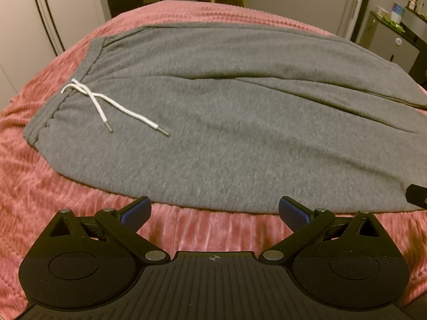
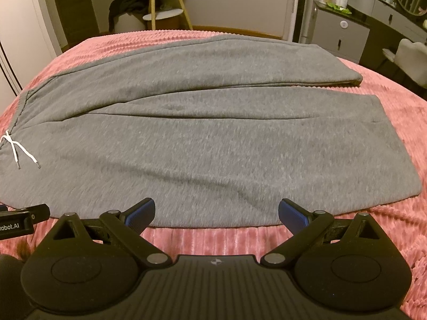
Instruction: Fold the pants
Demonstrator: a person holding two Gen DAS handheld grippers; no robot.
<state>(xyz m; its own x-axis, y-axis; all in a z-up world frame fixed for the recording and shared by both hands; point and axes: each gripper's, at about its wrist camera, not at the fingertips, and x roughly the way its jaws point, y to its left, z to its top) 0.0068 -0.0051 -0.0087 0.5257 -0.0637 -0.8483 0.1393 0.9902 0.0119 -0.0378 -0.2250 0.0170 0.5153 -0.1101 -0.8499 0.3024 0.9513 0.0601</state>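
Grey sweatpants (image 1: 213,122) lie spread flat on a pink ribbed bedspread (image 1: 34,186), waistband to the left with a white drawstring (image 1: 106,106), legs running right. In the right wrist view the pants (image 2: 213,146) show both legs side by side, hems at the right. My left gripper (image 1: 214,213) is open and empty, just short of the pants' near edge close to the waist. My right gripper (image 2: 216,213) is open and empty at the near edge of the near leg. The right gripper's edge shows in the left wrist view (image 1: 417,196).
The bedspread (image 2: 400,226) extends around the pants. Beyond the bed stand a wooden stool (image 2: 162,13), a dark pile of clothes (image 2: 125,2), a grey cabinet (image 2: 339,34) with bottles on top, and a white chair (image 2: 411,58).
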